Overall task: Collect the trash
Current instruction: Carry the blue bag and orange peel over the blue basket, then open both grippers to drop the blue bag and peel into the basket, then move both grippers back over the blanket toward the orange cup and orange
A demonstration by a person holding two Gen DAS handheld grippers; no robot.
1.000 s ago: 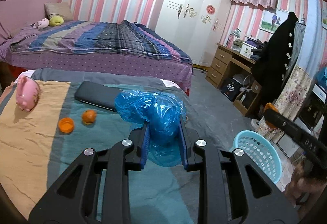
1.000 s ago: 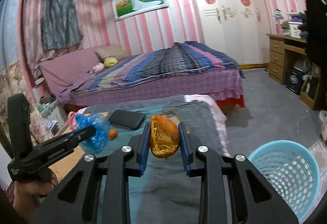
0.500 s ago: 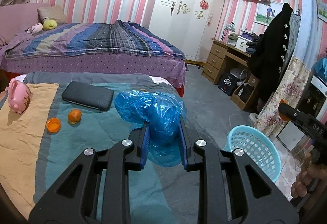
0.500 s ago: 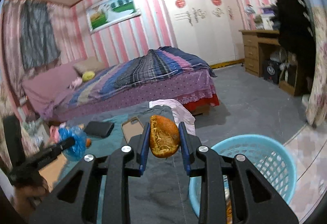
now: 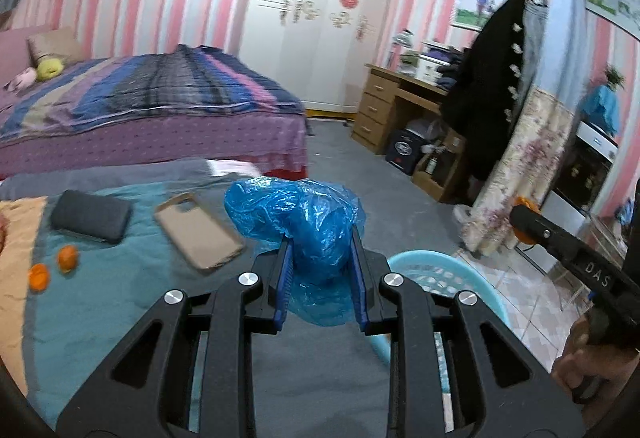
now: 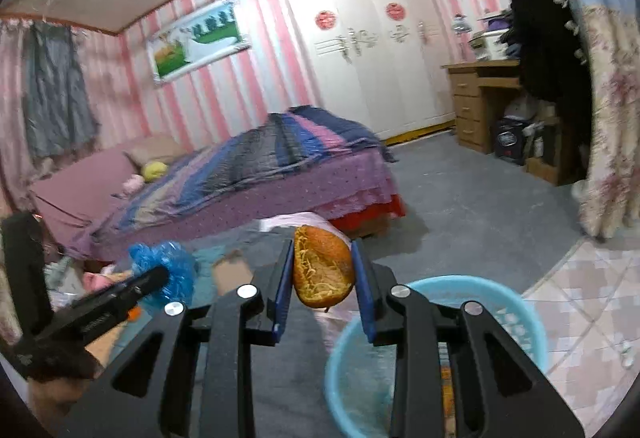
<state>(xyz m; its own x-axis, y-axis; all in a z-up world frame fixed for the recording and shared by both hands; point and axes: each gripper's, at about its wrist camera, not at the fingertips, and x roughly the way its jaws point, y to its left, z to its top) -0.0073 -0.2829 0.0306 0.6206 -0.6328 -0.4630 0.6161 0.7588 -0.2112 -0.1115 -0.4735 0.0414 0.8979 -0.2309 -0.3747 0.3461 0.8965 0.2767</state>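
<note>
- My left gripper (image 5: pixel 320 278) is clamped on a crumpled blue plastic bag (image 5: pixel 304 222); the bag bulges out ahead of and above my fingertips.
- My right gripper (image 6: pixel 322 286) is pinching an orange peel (image 6: pixel 322 270) between its blue pads (image 6: pixel 282 290), the stringy inner side facing me.
- The light blue basket (image 6: pixel 520 310) sits on the floor just below and to the right of my right fingers; past my left fingers its rim (image 5: pixel 420 262) shows low on the right.
- Left of my left fingers, on the teal blanket (image 5: pixel 100 310), lie a tan phone case (image 5: pixel 200 230), a dark pouch (image 5: pixel 90 216) and two small orange pieces (image 5: pixel 66 258).
</note>
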